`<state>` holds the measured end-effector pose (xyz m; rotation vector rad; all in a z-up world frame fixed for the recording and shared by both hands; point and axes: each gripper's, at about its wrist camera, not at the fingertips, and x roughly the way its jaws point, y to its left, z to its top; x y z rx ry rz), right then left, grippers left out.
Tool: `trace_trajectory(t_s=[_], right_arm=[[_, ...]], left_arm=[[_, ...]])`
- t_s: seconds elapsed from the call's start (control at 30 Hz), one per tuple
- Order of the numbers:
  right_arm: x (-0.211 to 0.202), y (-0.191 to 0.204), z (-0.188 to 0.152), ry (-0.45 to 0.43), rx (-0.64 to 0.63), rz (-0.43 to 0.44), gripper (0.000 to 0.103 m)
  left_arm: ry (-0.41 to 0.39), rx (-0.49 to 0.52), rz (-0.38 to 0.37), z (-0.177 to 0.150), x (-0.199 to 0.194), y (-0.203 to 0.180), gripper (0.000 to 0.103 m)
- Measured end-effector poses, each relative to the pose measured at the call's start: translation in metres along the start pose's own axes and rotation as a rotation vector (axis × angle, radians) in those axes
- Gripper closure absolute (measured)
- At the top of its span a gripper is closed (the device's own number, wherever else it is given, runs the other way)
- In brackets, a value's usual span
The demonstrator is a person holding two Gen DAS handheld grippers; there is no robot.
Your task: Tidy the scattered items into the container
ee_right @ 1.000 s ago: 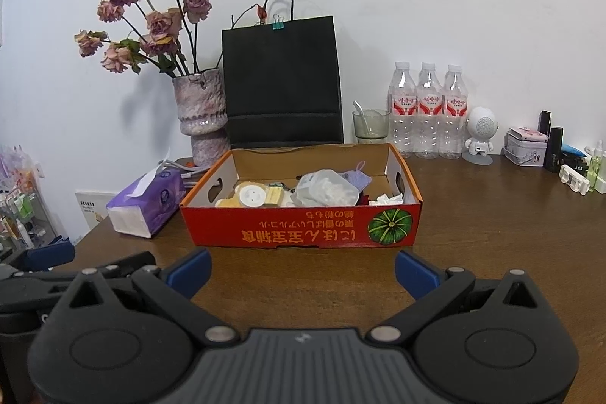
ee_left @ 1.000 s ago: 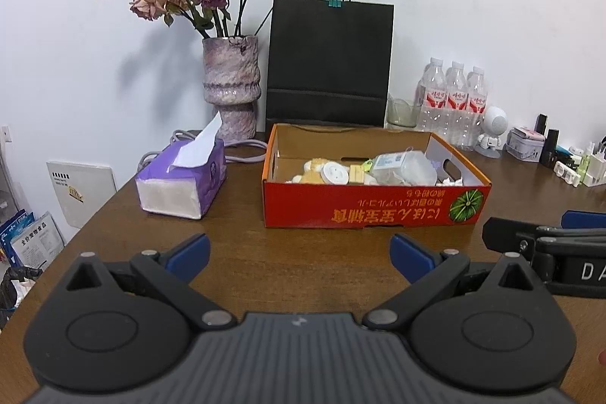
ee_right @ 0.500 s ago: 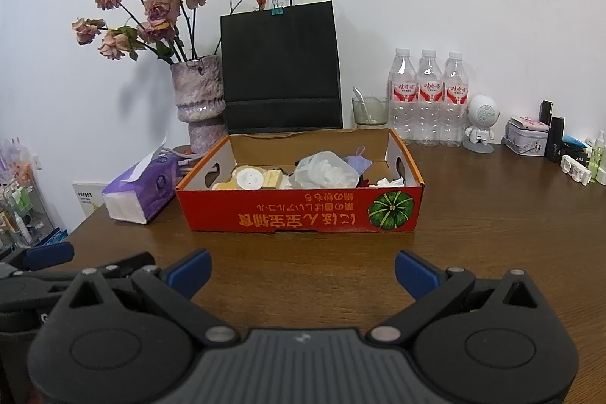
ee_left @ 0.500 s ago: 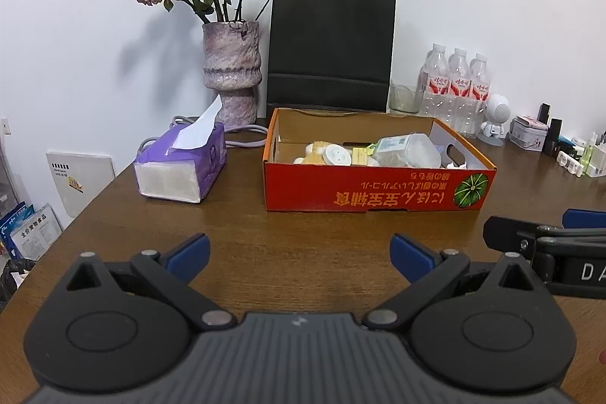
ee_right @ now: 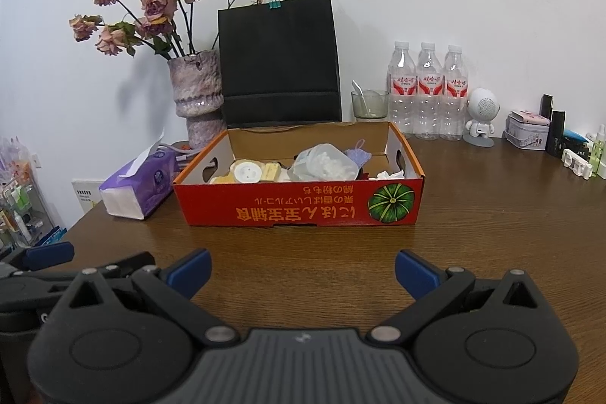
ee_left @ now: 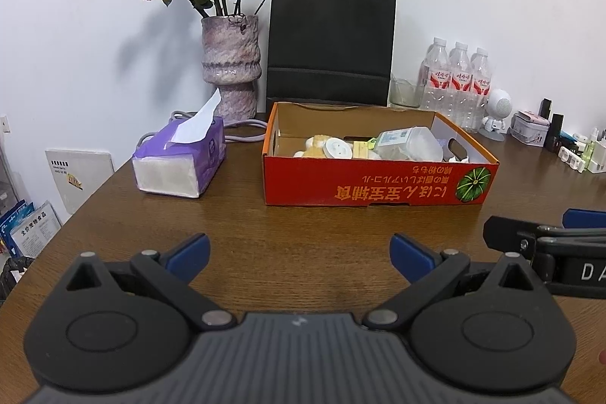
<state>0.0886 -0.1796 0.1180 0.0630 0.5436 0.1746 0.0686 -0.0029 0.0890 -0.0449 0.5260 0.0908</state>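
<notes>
A red cardboard box (ee_left: 375,182) with a pumpkin picture stands on the brown table; it also shows in the right wrist view (ee_right: 299,211). Inside lie a white round item (ee_left: 338,149), a clear plastic tub (ee_left: 411,148), a yellow block and crumpled tissue. My left gripper (ee_left: 299,252) is open and empty, well short of the box. My right gripper (ee_right: 303,273) is open and empty, also in front of the box. Each gripper shows at the edge of the other's view.
A purple tissue pack (ee_left: 181,159) lies left of the box. A vase of dried roses (ee_left: 231,70) and a black paper bag (ee_left: 329,40) stand behind it. Water bottles (ee_right: 428,89), a glass, a white robot figure (ee_right: 481,116) and small cosmetics line the back right.
Both grippers have drawn back and risen a little, so the box looks smaller and farther. Both stay open and empty.
</notes>
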Motion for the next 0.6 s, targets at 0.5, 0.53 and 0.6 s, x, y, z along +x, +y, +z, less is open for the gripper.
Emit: trace_trajectory(t_s=[0.5,0.53,0.6], right_arm=[[0.0033,0.0021,-0.0033,0.003,-0.006,-0.008,0.0],[0.0037,0.0022,-0.0034,0.004,-0.006,-0.007,0.0],[0.004,0.002,-0.0037,0.004,-0.004,-0.004,0.0]], left_arm=[[0.01,-0.005,-0.007,-0.0023,0.0048,0.0005,0.0],[0.01,-0.009,-0.008,-0.0025,0.0049,0.0009,0.0],[0.013,-0.015,-0.008,-0.0032,0.0049,0.0011,0.0]])
